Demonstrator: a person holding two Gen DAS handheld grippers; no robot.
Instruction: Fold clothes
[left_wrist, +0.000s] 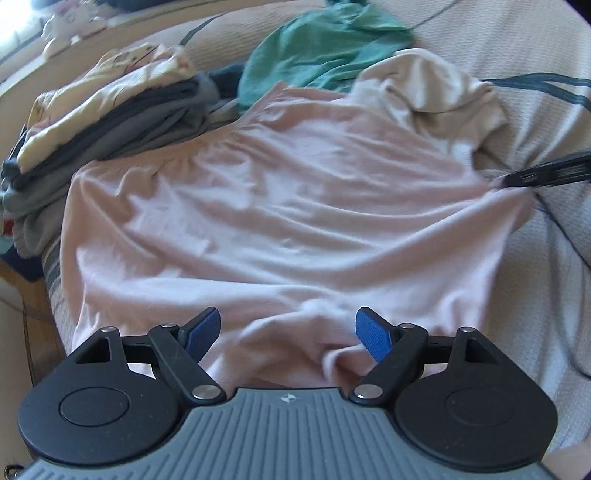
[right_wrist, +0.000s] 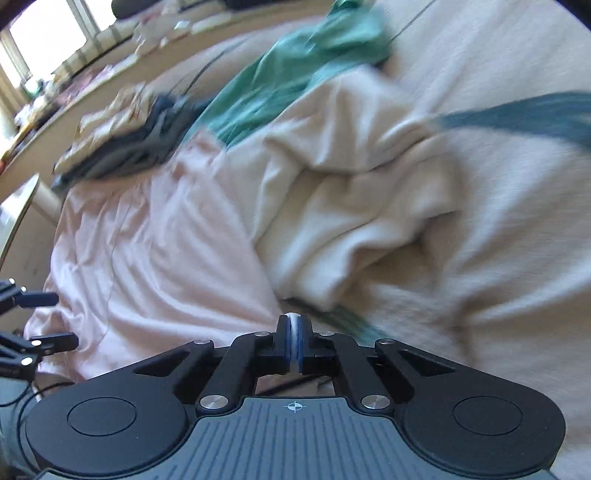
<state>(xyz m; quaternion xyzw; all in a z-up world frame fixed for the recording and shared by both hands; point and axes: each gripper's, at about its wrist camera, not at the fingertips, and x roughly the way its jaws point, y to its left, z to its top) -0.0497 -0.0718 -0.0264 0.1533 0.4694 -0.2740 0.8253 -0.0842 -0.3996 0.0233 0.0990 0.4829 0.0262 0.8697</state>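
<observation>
A pale pink shirt (left_wrist: 280, 206) lies spread on the bed, also in the right wrist view (right_wrist: 155, 251). My left gripper (left_wrist: 288, 334) is open over its near hem, blue pads (left_wrist: 203, 332) on either side of a raised fold. My right gripper (right_wrist: 293, 343) is shut on the shirt's right edge, a strip of pale fabric showing between the pads; its fingers (left_wrist: 546, 171) enter the left wrist view at the right, pulling that corner taut. The left gripper's fingers (right_wrist: 44, 321) show at the left edge of the right wrist view.
A stack of folded clothes (left_wrist: 110, 122) in grey, dark and cream sits at the left. A green garment (left_wrist: 317, 48) and a cream garment (left_wrist: 436, 92) lie beyond the shirt. The bedcover (left_wrist: 535, 48) is beige with dark stripes. A wooden bed frame (right_wrist: 74, 107) runs at the back left.
</observation>
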